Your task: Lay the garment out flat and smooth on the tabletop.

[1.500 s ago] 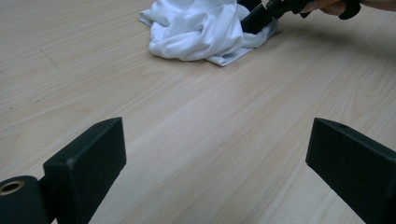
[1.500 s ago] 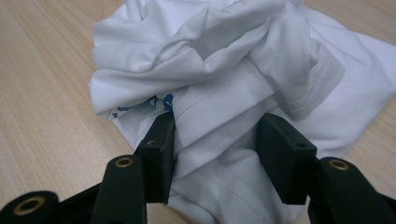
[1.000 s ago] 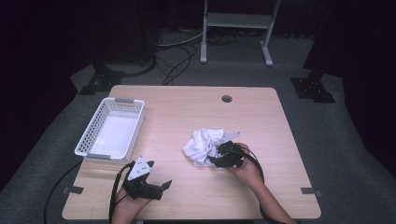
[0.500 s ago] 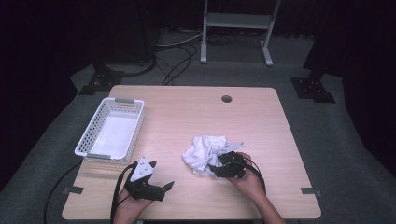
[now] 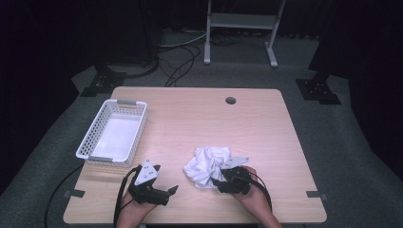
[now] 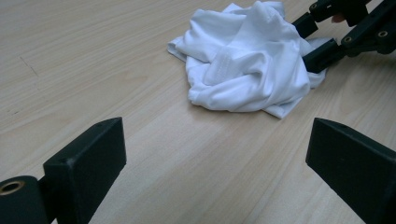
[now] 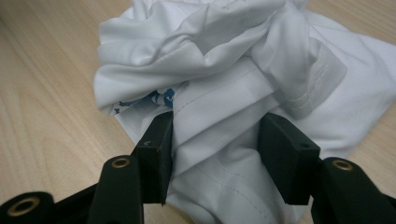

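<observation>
A crumpled white shirt (image 5: 205,165) with a bit of blue print lies on the wooden table (image 5: 214,118), near the front edge. My right gripper (image 5: 217,182) reaches into it from the right. In the right gripper view its jaws (image 7: 215,135) pinch a thick fold of the shirt (image 7: 224,70) from both sides. My left gripper (image 5: 166,184) rests low on the table to the left of the shirt, apart from it. Its jaws (image 6: 215,168) stand wide open over bare wood, pointing at the shirt (image 6: 243,60) and at the right gripper (image 6: 317,39) beyond it.
A white perforated basket (image 5: 90,142) stands at the table's left edge, with nothing in it. A round cable hole (image 5: 231,100) lies near the far edge. Cables and a metal stand base lie on the floor behind the table.
My right gripper has moved toward the near edge of the table, and the shirt has slid along with it. The left gripper has stayed where it was.
</observation>
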Action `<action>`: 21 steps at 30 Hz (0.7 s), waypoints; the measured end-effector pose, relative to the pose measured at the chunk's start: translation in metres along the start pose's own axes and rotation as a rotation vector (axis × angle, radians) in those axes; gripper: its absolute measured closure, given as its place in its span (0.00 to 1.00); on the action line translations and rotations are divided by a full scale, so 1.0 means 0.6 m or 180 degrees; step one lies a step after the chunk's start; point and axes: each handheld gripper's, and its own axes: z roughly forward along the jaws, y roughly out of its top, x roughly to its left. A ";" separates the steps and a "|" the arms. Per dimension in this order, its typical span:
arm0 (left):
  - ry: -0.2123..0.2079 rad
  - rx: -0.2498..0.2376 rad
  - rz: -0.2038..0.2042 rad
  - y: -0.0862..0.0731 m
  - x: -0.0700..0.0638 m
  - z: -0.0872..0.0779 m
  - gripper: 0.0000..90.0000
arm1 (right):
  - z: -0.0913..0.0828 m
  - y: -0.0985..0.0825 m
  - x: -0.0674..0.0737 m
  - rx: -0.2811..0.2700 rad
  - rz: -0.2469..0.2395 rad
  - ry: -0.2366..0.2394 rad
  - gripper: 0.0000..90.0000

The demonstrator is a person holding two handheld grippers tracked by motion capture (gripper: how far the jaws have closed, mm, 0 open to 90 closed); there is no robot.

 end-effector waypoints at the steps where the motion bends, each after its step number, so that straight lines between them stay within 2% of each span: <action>1: 0.0001 -0.0001 0.0002 0.000 0.000 0.000 0.05 | -0.001 -0.002 0.002 -0.0007 -0.0003 -0.0002 0.51; 16: -0.0005 0.0001 0.0017 0.001 -0.003 0.001 0.05 | -0.019 -0.022 0.047 0.0005 0.0029 0.0023 0.50; 21: -0.0003 0.0015 0.0015 0.000 -0.002 0.002 0.05 | -0.027 -0.022 0.049 0.0053 0.0039 0.0063 0.46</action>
